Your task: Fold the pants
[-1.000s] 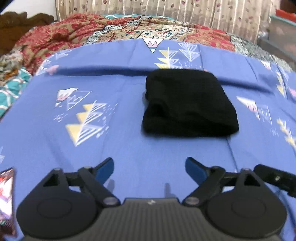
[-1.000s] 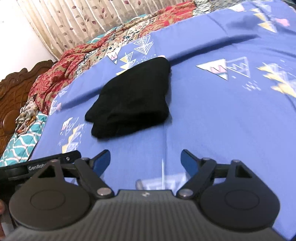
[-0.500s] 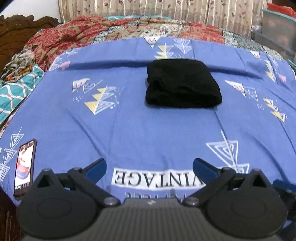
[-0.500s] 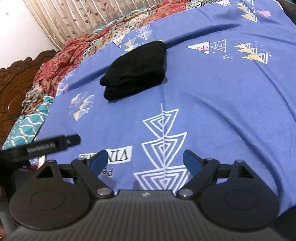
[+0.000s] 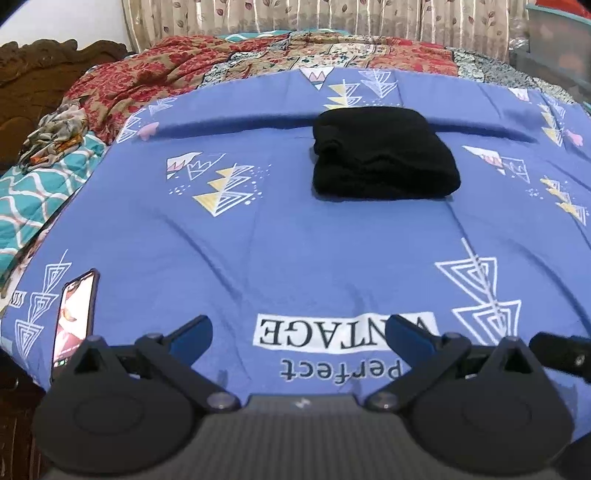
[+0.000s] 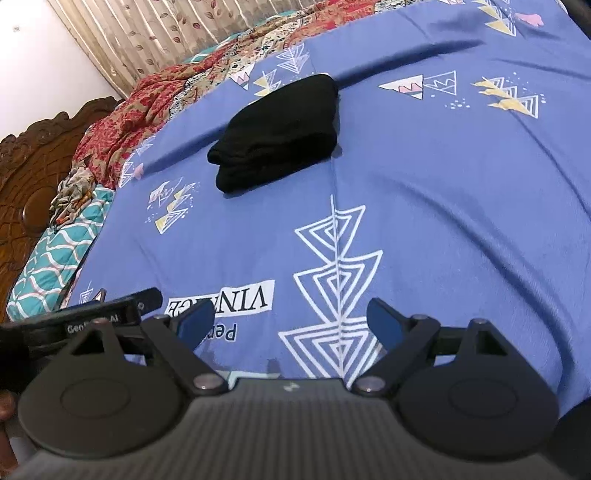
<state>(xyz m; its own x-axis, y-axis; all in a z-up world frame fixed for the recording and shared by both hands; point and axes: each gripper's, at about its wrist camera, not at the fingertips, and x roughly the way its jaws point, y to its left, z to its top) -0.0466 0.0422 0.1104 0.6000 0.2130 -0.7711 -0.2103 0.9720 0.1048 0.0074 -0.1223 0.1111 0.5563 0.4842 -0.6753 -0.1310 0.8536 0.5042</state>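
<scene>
The black pants point(image 5: 384, 153) lie folded in a compact stack on the blue printed bedsheet point(image 5: 295, 236), toward the far middle of the bed. They also show in the right wrist view point(image 6: 280, 133). My left gripper point(image 5: 301, 334) is open and empty, well back from the pants near the bed's front edge. My right gripper point(image 6: 291, 323) is open and empty, also far back from the pants. Part of the left gripper point(image 6: 92, 321) shows at the left of the right wrist view.
A phone point(image 5: 74, 314) lies on the sheet at the front left. A red patterned blanket point(image 5: 166, 74) and a teal quilt point(image 5: 33, 195) are bunched at the far left. A wooden headboard point(image 6: 26, 177) stands left. Curtains point(image 5: 332, 16) hang behind.
Both grippers have drawn back from the folded pants toward the bed's front edge. The pants now look smaller and farther. The phone and the printed words have come into view.
</scene>
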